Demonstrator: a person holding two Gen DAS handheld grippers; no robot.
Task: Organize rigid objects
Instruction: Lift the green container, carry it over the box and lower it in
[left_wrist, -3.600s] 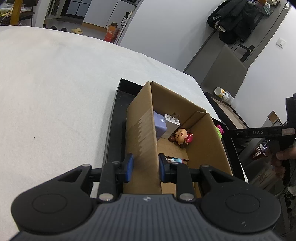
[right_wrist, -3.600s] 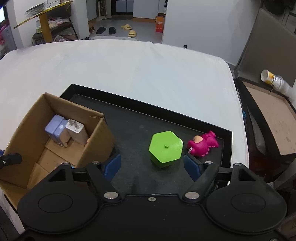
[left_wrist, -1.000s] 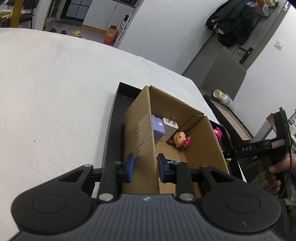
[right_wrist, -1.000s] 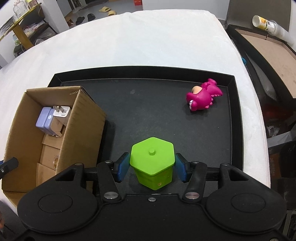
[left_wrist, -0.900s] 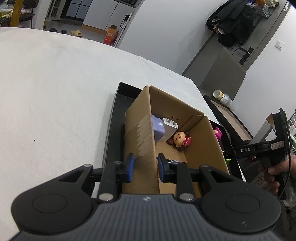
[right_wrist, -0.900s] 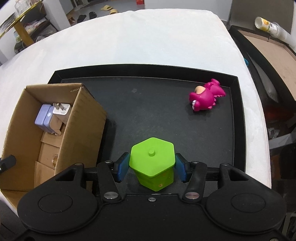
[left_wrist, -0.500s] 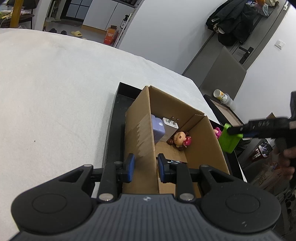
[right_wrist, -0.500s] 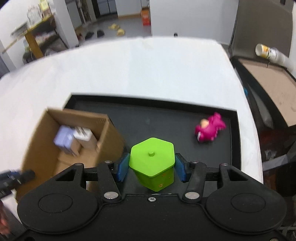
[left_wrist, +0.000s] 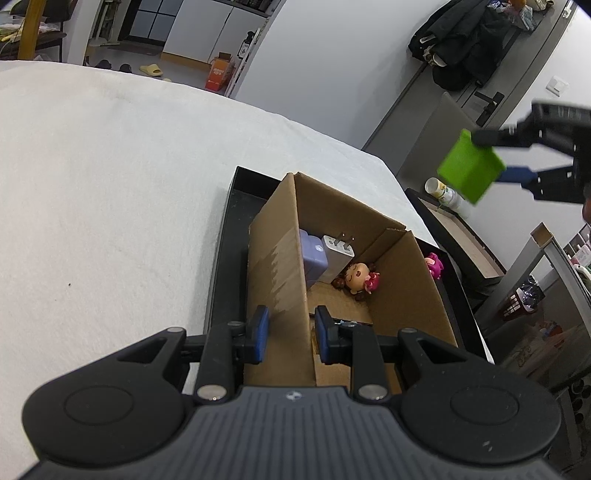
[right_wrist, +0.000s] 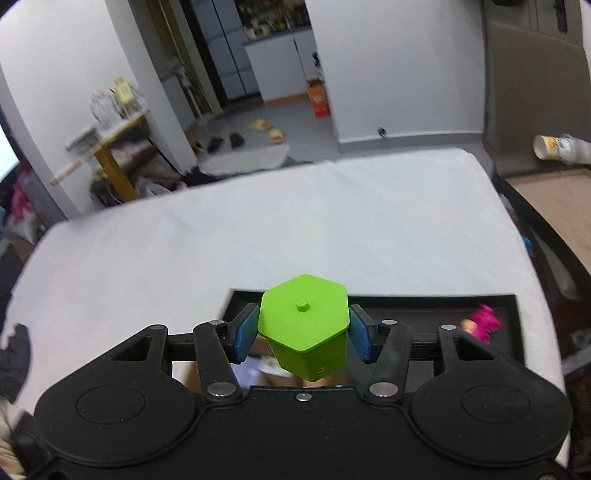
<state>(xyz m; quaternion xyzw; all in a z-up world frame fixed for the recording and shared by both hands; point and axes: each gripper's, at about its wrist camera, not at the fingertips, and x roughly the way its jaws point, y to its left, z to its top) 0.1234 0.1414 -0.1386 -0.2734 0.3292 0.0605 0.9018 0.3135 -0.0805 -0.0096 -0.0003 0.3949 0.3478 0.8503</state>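
Note:
My left gripper (left_wrist: 290, 334) is shut on the near-left wall of the open cardboard box (left_wrist: 402, 280), which stands in a black tray (left_wrist: 221, 280). In the box lie a purple block (left_wrist: 313, 254), a white charger plug (left_wrist: 338, 253) and a small doll (left_wrist: 356, 278). My right gripper (right_wrist: 303, 332) is shut on a green hexagonal container (right_wrist: 306, 325) and holds it high in the air above the tray; it also shows in the left wrist view (left_wrist: 471, 171), up and to the right of the box. A pink toy (right_wrist: 484, 325) lies on the tray (right_wrist: 424, 321).
The tray rests on a white-covered table (left_wrist: 110, 192). A dark side table with a paper cup (right_wrist: 554, 147) stands past the table's right edge. A chair (left_wrist: 439, 136) and a room with shelves lie beyond.
My right gripper has lifted the green container off the tray and carried it up high, over towards the box. My left gripper has kept its hold on the box wall.

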